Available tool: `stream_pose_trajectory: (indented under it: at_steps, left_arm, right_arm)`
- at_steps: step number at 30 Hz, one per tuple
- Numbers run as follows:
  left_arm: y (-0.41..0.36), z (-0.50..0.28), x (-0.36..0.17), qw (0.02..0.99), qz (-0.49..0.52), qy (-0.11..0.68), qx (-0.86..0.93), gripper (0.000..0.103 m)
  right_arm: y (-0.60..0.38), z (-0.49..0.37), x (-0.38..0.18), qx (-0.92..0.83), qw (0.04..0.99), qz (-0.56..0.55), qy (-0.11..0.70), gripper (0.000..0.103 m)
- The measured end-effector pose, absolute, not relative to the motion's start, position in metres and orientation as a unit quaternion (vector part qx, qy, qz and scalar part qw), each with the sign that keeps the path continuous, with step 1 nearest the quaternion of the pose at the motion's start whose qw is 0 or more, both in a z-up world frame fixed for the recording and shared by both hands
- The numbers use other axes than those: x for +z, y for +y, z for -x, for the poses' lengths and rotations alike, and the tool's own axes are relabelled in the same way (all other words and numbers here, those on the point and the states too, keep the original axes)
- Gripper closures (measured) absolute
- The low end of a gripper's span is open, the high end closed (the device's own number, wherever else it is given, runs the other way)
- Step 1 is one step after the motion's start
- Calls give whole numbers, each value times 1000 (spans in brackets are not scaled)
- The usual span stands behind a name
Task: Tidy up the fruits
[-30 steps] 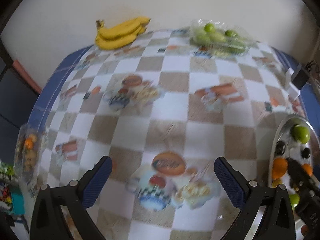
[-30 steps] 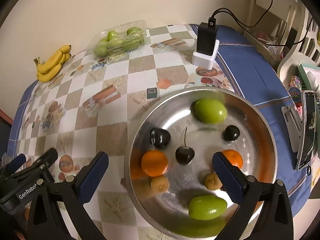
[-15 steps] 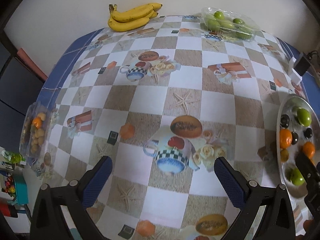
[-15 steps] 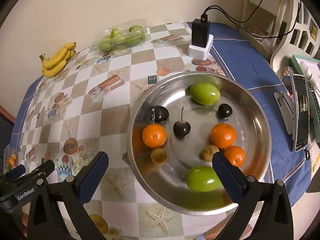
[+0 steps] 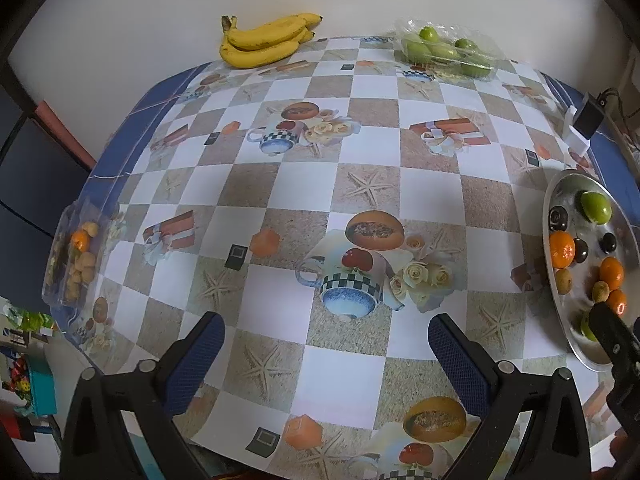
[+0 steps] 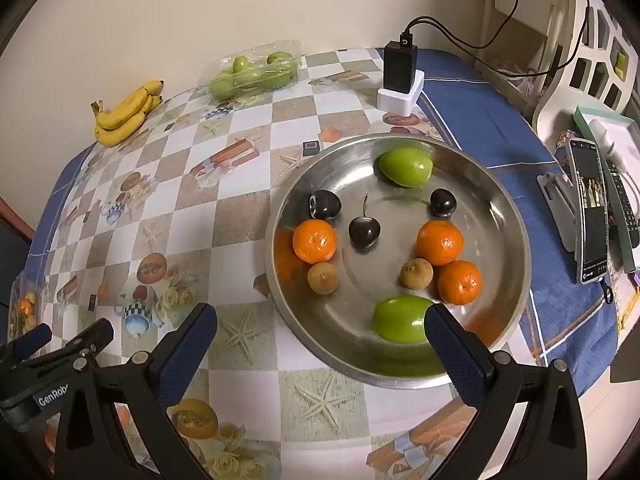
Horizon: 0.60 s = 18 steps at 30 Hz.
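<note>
At the table's left edge sits a clear box [image 5: 74, 258] holding small tan fruits and one orange fruit. The left gripper [image 5: 326, 346] hangs above the checkered cloth [image 5: 280, 184] with its jaws spread wide and nothing between them; its blue pads [image 5: 196, 356] frame only printed starfish and teapots. At the far edge, against the wall, lies a bunch of bananas [image 5: 266, 42], and to its right a clear pack [image 5: 448, 50] of green fruits.

Further right, the steel bowl [image 6: 516, 248] stands on the cloth where it meets the blue border. Inside it, from left to right: a dark cherry [image 6: 325, 205], an orange [image 6: 314, 241] with a small brown fruit [image 6: 323, 278] just below it, a stemmed cherry [image 6: 364, 231] near the middle, a green fruit [image 6: 406, 167] at the far side and another green one [image 6: 400, 319] at the near side, a second brown fruit [image 6: 417, 274], a second orange [image 6: 440, 242] touching a third orange [image 6: 460, 282], and a third cherry [image 6: 443, 201].

The right gripper [image 6: 320, 338] hovers over the bowl's near rim, jaws wide and empty; its right pad [image 6: 456, 354] overlaps the near green fruit in view, though I cannot tell whether they touch. Behind the bowl a black charger [image 6: 400, 67] stands in a white base [image 6: 400, 98]. On the far right a phone [image 6: 591, 210] leans in a stand.
</note>
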<state>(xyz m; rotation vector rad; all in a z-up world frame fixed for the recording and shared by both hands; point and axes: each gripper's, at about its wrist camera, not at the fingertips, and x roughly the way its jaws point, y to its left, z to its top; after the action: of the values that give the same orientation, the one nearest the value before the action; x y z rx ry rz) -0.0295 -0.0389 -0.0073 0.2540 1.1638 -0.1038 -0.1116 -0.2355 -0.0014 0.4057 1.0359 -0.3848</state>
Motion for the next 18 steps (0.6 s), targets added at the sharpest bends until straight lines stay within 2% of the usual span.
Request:
stream_pose_trajectory:
  at_steps: [18]
  left_arm:
    - [-35, 31, -6, 828, -113, 548, -49, 0]
  right_arm:
    - [-232, 114, 1, -184, 833, -182, 489, 0]
